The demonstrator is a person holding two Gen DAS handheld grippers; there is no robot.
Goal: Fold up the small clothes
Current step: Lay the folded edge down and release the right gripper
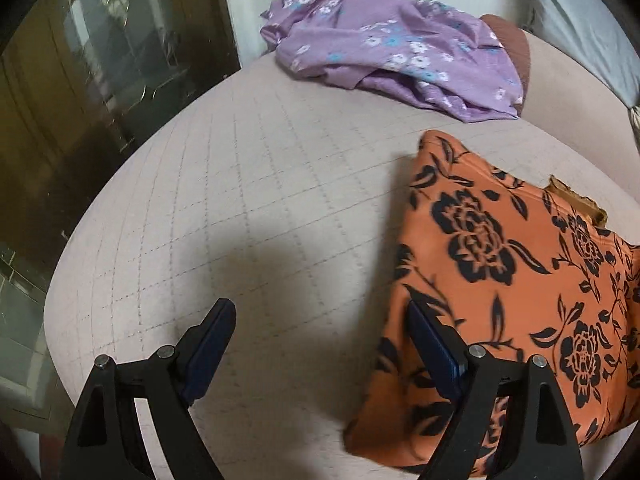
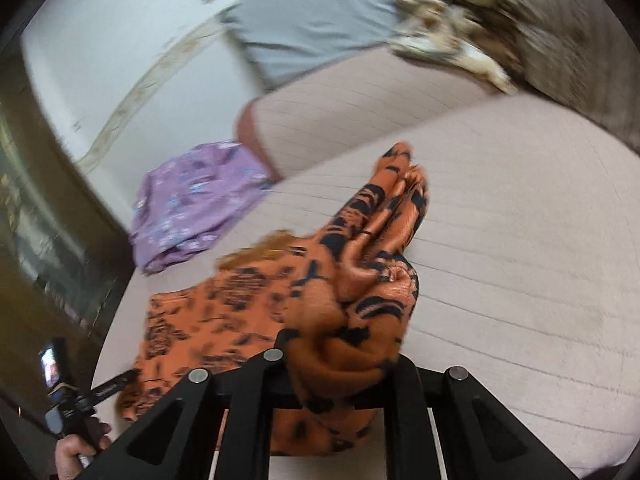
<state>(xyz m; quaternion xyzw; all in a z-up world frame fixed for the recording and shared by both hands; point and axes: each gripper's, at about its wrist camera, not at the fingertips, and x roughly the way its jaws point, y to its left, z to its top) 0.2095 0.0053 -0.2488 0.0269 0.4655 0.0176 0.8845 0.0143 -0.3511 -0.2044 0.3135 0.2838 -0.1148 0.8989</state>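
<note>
Orange floral garment (image 1: 500,280) lies on the quilted beige bed (image 1: 260,208), on your right in the left wrist view. Thin cloth, black rose print, flat there with a straight left edge and a tan inner patch at the top.

Your left tongs (image 1: 320,340) stand wide apart over bare quilt, nothing between them; the right finger (image 1: 434,354) overlaps the garment's left edge, contact unclear.

Right wrist view adds what the left one lacks: your right tongs (image 2: 340,364) are clamped on a bunched fold of the same garment (image 2: 360,280), and the cloth rises in a crumpled ridge ahead of them. That frame is motion-blurred, so fine detail is lost. Your left hand (image 2: 78,450) on its gripper shows at lower left.

Purple floral cloth (image 1: 392,48) sits crumpled near the far edge, well apart from the orange one. Grey pillow (image 2: 320,16) beyond it.
</note>
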